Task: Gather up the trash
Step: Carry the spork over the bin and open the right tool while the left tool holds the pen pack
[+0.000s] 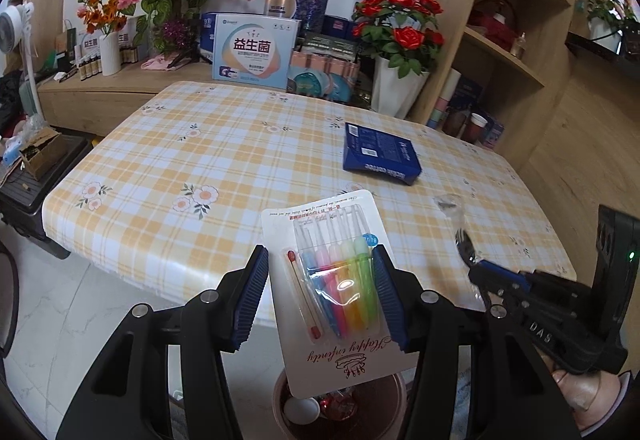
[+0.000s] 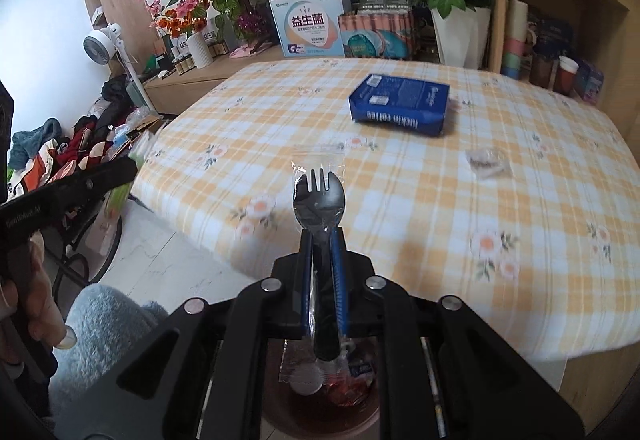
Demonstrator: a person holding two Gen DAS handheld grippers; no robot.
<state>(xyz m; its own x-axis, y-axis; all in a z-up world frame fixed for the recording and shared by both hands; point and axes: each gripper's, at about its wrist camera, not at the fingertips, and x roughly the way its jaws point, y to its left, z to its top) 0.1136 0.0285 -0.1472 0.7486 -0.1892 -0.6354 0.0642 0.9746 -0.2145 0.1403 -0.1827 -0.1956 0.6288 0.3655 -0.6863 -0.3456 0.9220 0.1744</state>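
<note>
My left gripper [image 1: 320,272] is shut on a white blister card of coloured candles [image 1: 336,288], its blue pads pressing both long sides. Below it stands a brown bin [image 1: 280,392] with a white lid and red wrappers inside. My right gripper [image 2: 323,240] is shut on a black plastic spork in a clear wrapper [image 2: 319,196], held upright over the same bin [image 2: 372,412]. The right gripper with the spork [image 1: 466,240] also shows at the right of the left wrist view. A blue coffee box [image 2: 400,104] and a small clear wrapper [image 2: 486,162] lie on the checked tablecloth.
The table [image 1: 240,160] has a yellow checked cloth and sits just beyond the bin. Boxes, flower vases [image 1: 396,88] and wooden shelves [image 1: 520,60] stand behind it. A fan [image 2: 98,48] and a pile of clothes [image 2: 80,148] are at the left. A fluffy blue sleeve [image 2: 108,320] is near the bin.
</note>
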